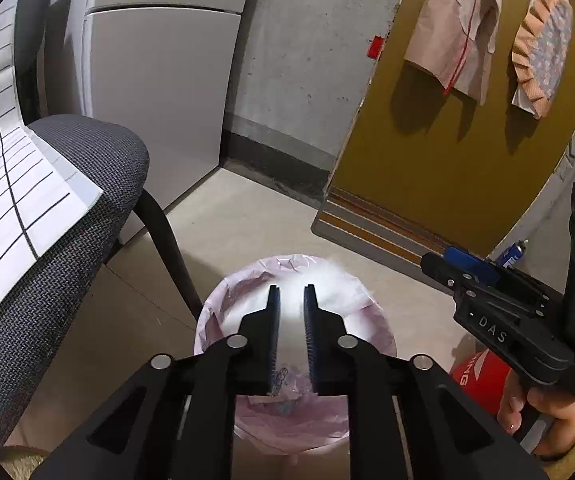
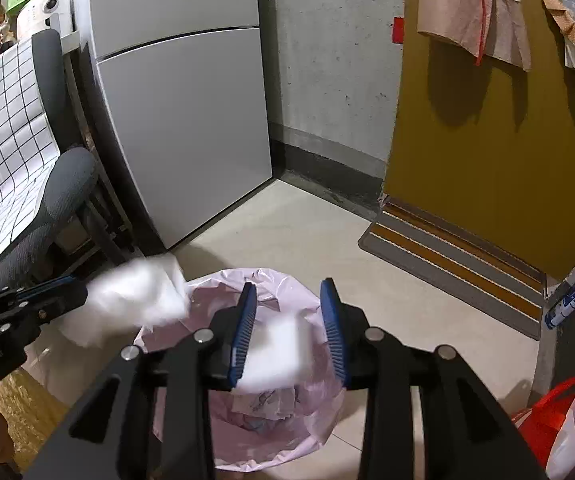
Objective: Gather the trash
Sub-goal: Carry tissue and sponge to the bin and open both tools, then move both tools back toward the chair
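Both grippers hang over the round bin lined with a pink plastic bag (image 2: 271, 432), on the floor near the grey fabric chair (image 1: 87, 184).

Right gripper (image 2: 289, 336) — jaws apart, blurred white paper wad (image 2: 275, 354) loose between them.

Left gripper (image 1: 291, 320) — jaws narrowly parted; the white crumpled tissue (image 2: 139, 296) at its tips looks blurred, grip uncertain.

Judgement: keep both centred above the rim before fully opening.

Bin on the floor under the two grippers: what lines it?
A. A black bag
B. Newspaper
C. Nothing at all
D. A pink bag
D: the bin has a thin pink plastic bag folded over its rim, with crumpled scraps lying inside it.
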